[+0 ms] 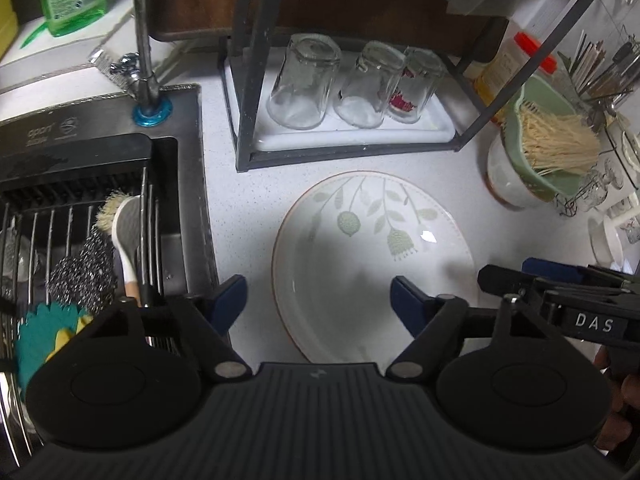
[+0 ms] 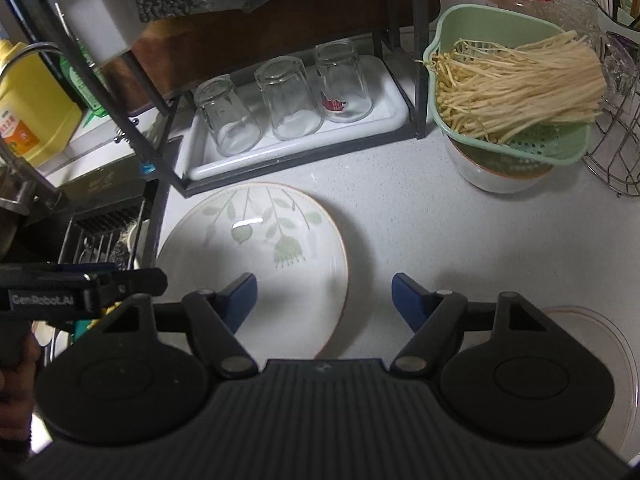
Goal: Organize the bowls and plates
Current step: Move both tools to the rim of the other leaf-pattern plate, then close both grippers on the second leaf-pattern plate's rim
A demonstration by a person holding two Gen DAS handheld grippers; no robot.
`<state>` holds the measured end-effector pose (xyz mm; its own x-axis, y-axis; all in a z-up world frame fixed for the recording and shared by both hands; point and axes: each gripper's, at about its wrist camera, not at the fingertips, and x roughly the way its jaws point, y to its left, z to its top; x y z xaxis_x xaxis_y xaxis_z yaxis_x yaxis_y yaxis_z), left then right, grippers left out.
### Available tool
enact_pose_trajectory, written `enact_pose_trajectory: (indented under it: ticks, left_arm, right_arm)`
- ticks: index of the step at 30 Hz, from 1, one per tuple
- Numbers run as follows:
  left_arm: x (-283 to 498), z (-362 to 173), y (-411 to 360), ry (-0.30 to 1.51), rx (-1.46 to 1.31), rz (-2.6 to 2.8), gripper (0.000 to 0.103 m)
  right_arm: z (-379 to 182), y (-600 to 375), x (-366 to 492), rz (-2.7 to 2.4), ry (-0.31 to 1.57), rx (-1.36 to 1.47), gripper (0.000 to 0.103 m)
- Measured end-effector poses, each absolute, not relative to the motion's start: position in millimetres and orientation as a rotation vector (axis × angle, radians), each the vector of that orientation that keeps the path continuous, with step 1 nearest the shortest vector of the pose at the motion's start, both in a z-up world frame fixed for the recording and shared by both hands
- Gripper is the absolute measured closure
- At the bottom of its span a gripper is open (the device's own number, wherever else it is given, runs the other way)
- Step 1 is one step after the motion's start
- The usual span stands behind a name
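Observation:
A white plate with a green leaf pattern lies flat on the pale counter. My left gripper hangs open over the plate's left rim, one finger above the counter and the other above the plate. My right gripper is open over the same plate's right rim, pads clear of it. Each gripper shows in the other's view: the right gripper and the left gripper. A second white plate lies at the lower right, half hidden by my right gripper. A white bowl sits under a green colander.
Three upturned glasses stand on a white tray inside a black rack behind the plate. The green colander holds enoki mushrooms. A sink with a wire rack, brush and scourer lies to the left. A wire basket stands far right.

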<state>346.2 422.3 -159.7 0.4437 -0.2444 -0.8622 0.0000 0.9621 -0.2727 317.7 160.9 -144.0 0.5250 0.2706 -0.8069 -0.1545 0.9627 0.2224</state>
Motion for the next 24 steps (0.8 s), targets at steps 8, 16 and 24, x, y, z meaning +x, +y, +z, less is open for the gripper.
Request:
enact_pose_trajectory:
  ticks: [8,16,24]
  left_arm:
    - [374,-192,430,1.171,-0.226,-0.217,0.047]
    - [393,-211,430,1.223,-0.199,-0.289,0.065]
    - [396,-215,431,1.238,-0.189,-0.303,0.067]
  right_arm:
    - [-174,168,337,0.182,1.071,0.146,0.048]
    - [-187,172,348,0.13,1.11,0.176,0.073]
    - [-194,175,351,0.125,1.146,0.218,0.079]
